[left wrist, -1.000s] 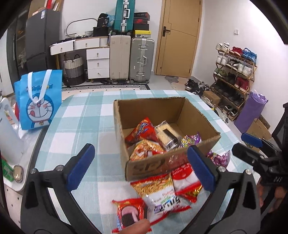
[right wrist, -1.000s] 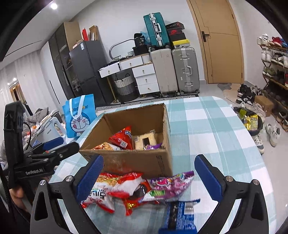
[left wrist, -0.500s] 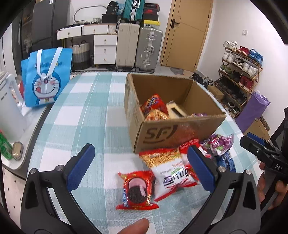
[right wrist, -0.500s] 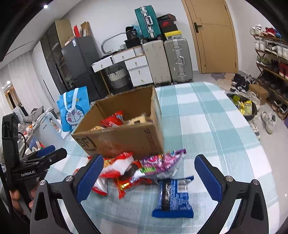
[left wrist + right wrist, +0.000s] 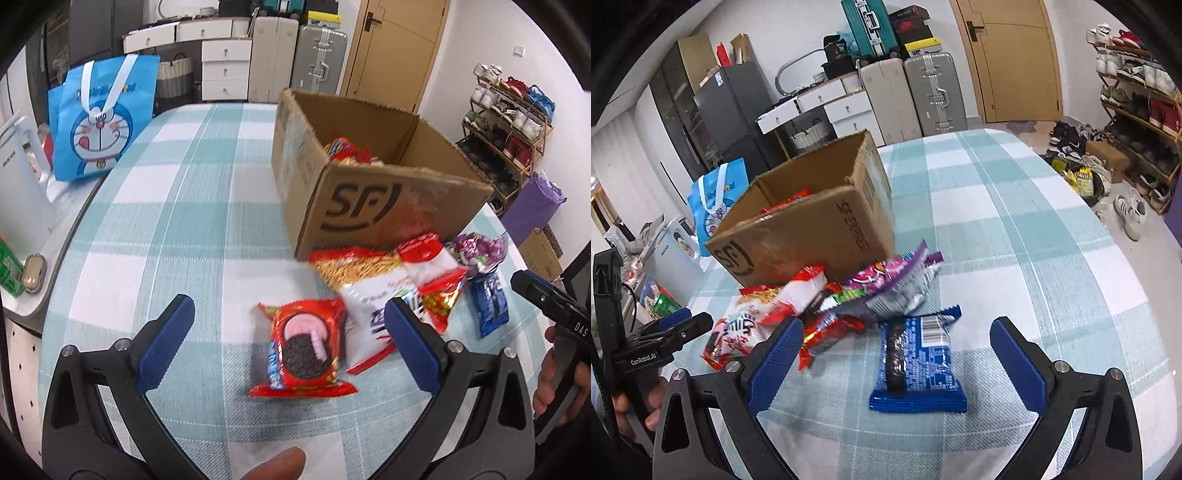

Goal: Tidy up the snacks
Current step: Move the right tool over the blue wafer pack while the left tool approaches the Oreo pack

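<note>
An open cardboard box (image 5: 373,199) (image 5: 812,229) stands on the checked tablecloth with several snack packs inside. More packs lie loose in front of it. A red cookie pack (image 5: 304,350) lies between the spread fingers of my left gripper (image 5: 288,332), which is open and just above it. A blue cookie pack (image 5: 918,363) lies flat between the fingers of my right gripper (image 5: 897,360), also open. A purple candy bag (image 5: 894,282) (image 5: 480,249), a white-and-red pack (image 5: 430,264) and an orange noodle-snack bag (image 5: 354,266) pile against the box front.
A blue cartoon tote bag (image 5: 103,114) stands at the table's left edge beside a white appliance (image 5: 18,184). The table edge (image 5: 1126,236) curves away on the right, with shoes and a rack (image 5: 1137,110) on the floor beyond. Suitcases (image 5: 923,92) stand by the door.
Both grippers have come down and closer to the table. The red cookie pack now sits between the left fingers and the blue pack between the right fingers. Both stay open.
</note>
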